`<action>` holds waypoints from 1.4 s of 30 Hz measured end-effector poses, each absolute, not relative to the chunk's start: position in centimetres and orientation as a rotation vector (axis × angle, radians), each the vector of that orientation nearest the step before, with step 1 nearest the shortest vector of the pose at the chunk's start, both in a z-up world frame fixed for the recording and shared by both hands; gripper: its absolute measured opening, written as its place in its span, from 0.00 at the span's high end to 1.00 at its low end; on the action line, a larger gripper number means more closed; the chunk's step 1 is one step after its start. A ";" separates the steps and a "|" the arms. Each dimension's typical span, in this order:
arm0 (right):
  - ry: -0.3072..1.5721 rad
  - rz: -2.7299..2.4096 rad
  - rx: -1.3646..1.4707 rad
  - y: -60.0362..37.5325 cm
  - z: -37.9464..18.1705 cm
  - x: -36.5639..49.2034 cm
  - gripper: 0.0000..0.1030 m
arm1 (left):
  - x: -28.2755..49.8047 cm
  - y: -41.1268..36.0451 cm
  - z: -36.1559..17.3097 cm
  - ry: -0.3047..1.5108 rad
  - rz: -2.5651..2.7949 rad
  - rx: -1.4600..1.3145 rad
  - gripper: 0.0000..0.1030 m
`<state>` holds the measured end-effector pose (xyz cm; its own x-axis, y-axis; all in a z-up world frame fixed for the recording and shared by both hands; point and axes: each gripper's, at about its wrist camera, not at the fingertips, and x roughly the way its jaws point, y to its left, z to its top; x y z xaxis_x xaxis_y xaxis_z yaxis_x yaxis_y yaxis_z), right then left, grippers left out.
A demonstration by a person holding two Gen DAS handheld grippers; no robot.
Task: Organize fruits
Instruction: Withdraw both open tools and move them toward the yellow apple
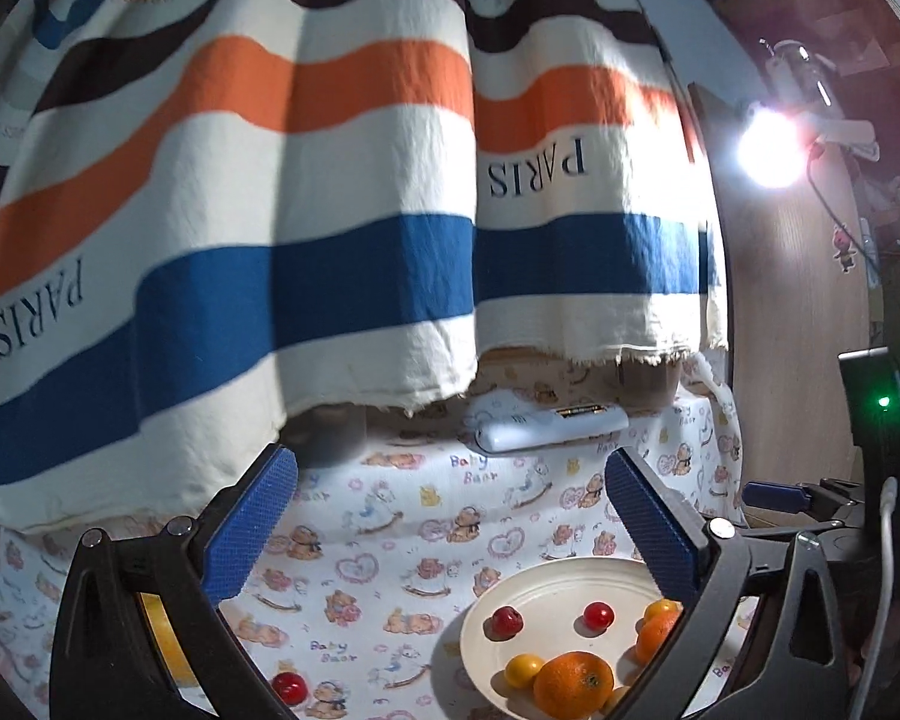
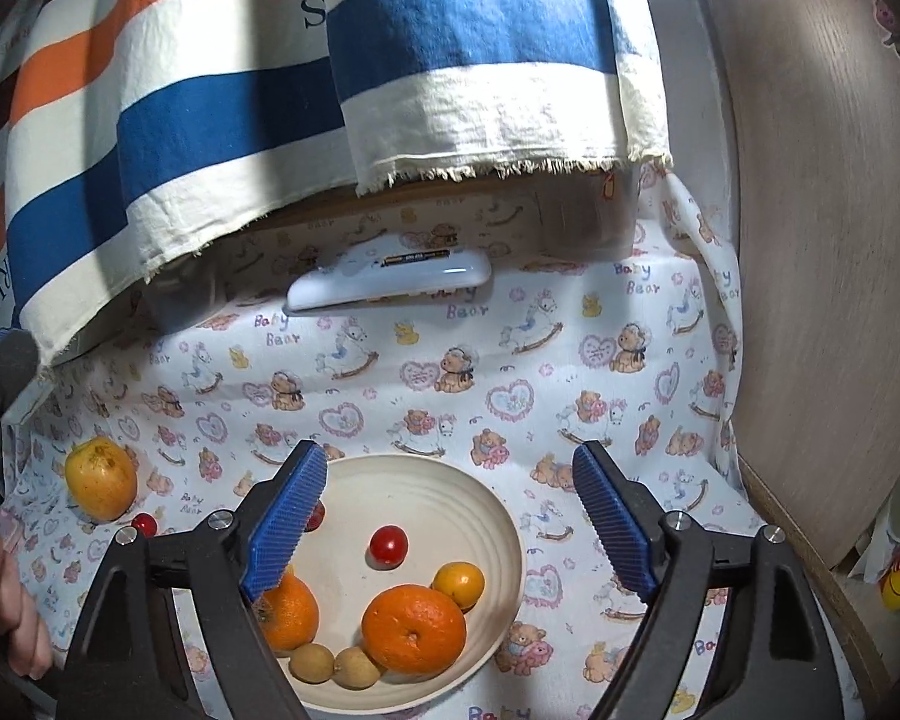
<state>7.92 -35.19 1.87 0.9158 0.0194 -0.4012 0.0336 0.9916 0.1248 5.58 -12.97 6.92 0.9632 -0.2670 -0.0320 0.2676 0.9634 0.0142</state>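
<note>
The left hand-held gripper (image 1: 450,525) points about level over the counter, its blue pads spread wide with nothing between them. The right hand-held gripper (image 2: 447,516) tilts downward over the cream plate (image 2: 498,516), jaws also well apart and gripping nothing.

The plate lies below and between the right gripper's fingers. In it sit 2 oranges: a large orange (image 2: 414,627) with its navel facing up, and a second orange (image 2: 288,612) partly behind the left pad. A small yellow-orange fruit (image 2: 459,583) touches the large one at its upper right, a red cherry tomato (image 2: 388,545) lies apart near the plate's middle, and 2 small tan round fruits (image 2: 333,665) rest side by side at the near rim. Another red fruit peeks out behind the left pad.

Off the plate, to the left of the right gripper, a yellow apple (image 2: 101,477) stands with its stem end up, and a loose red cherry tomato (image 2: 143,523) lies just beside it.

Beyond both grippers a white remote control (image 2: 390,282) lies with its long axis running left to right. The tablecloth (image 2: 570,360) reads "Baby Bear"; the striped cloth (image 1: 330,210) hanging behind reads "PARIS", upside down.
</note>
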 end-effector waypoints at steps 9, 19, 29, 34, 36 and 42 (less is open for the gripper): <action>0.311 0.011 0.090 -33.8 2.9 6.1 0.08 | 2.7 -8.5 8.0 0.019 -0.237 0.044 0.01; 0.299 0.009 0.050 -31.2 3.6 5.9 0.00 | 2.4 -1.6 6.5 0.057 -0.136 0.029 0.01; 0.320 0.054 0.057 -26.3 5.3 6.1 0.00 | 2.0 3.2 5.3 0.073 -0.077 -0.015 0.01; 0.367 0.094 0.053 -23.1 4.9 7.4 0.00 | 3.2 4.2 4.9 0.161 -0.052 -0.005 0.01; 0.380 0.117 0.050 -21.5 4.8 7.9 0.00 | 3.5 4.8 4.7 0.192 -0.040 -0.005 0.01; 0.439 0.174 0.031 -16.9 3.8 9.1 0.00 | 3.9 7.0 5.0 0.306 -0.065 -0.104 0.01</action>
